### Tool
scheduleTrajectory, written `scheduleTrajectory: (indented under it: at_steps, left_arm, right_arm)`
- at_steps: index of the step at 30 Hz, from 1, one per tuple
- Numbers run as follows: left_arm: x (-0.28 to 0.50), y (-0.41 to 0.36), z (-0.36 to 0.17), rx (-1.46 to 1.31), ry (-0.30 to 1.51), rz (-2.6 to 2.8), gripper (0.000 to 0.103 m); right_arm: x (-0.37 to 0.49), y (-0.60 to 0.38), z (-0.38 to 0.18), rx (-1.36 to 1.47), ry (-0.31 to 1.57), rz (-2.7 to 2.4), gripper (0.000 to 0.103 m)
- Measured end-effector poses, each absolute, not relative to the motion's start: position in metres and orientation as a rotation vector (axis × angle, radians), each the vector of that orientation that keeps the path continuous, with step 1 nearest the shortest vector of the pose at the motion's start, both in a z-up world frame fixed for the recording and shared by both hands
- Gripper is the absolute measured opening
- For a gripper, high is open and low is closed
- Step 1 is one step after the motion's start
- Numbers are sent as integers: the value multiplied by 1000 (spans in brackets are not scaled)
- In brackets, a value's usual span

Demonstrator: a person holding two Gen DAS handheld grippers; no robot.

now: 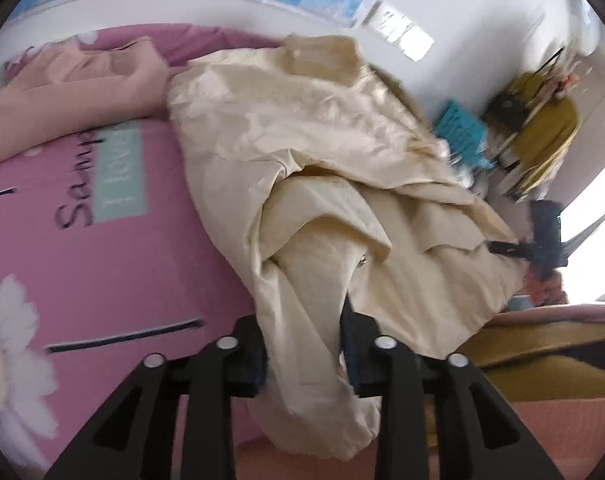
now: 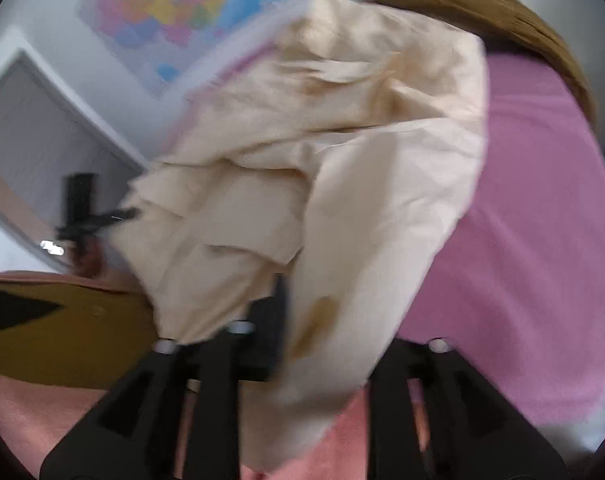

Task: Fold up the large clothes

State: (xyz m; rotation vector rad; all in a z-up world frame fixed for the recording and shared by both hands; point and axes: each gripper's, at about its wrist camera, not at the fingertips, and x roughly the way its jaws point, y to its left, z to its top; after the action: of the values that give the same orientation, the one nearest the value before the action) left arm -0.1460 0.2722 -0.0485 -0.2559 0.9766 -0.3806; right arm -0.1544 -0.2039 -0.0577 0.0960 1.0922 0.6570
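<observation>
Left gripper (image 1: 302, 344) is clamped on a fold of the cream garment (image 1: 302, 152); right gripper (image 2: 322, 344) likewise grips the garment's edge. The garment hangs bunched between them over the pink bedsheet (image 1: 102, 248). Beyond lies a peach cloth (image 1: 82, 80), then a wall map (image 2: 174, 12).

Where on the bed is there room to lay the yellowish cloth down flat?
The widest bare patch is the pink bedsheet, between the cream garment and the daisy print, below the peach clothing. More bare pink shows right of the garment in the right wrist view. It is crowded near the brown fabric.
</observation>
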Motion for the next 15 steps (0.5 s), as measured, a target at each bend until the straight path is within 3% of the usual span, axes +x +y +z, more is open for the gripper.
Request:
scheduleTrajectory:
  at_steps: [1, 2, 4, 6, 8, 12, 15]
  left_arm:
    - [-146, 272, -44, -229, 966, -362, 41]
    - [-146, 273, -36, -208, 937, -347, 50]
    - [-157, 283, -6, -194, 804, -380, 61]
    - [-164, 289, 19, -153, 693, -378, 73]
    - [-149, 283, 37, -88, 641, -370, 74]
    - [-84, 249, 40, 37, 667, -378, 74]
    - [-34, 231, 29, 112, 697, -382, 72]
  right_arm:
    - [-151, -210, -56, 75, 1093, 599, 72]
    - [-145, -222, -47, 76, 1073, 540, 74]
    - [-137, -229, -29, 58, 1033, 475, 73]
    - [-127, -216, -6, -39, 942, 426, 65]
    - [-113, -195, 12, -78, 845, 462, 64]
    - [-64, -118, 25, -167, 740, 579, 43]
    - [-22, -70, 18, -216, 747, 640, 33]
